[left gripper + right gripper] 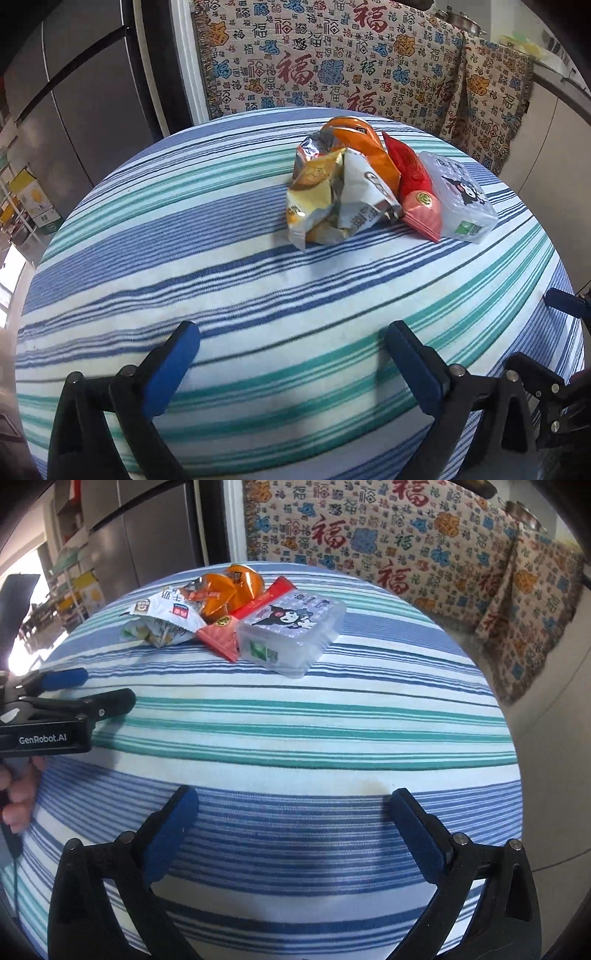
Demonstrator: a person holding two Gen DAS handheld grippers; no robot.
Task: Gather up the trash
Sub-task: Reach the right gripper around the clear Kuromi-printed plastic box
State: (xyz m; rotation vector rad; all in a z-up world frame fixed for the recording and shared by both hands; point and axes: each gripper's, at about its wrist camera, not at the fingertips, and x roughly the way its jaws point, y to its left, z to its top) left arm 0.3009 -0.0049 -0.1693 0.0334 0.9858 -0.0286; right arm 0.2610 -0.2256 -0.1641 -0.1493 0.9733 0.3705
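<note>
Approach step: both my left gripper point(291, 341) and right gripper point(293, 808) stand wide, empty. Next: reach the crumpled snack wrapper point(332, 199) near the desk's point(221, 295) far edge.

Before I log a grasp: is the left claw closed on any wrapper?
No, the left claw stands wide open over bare striped tablecloth, well short of the crumpled wrapper.

blue-green striped tablecloth point(221, 229), orange wrapper point(365, 147)
</note>
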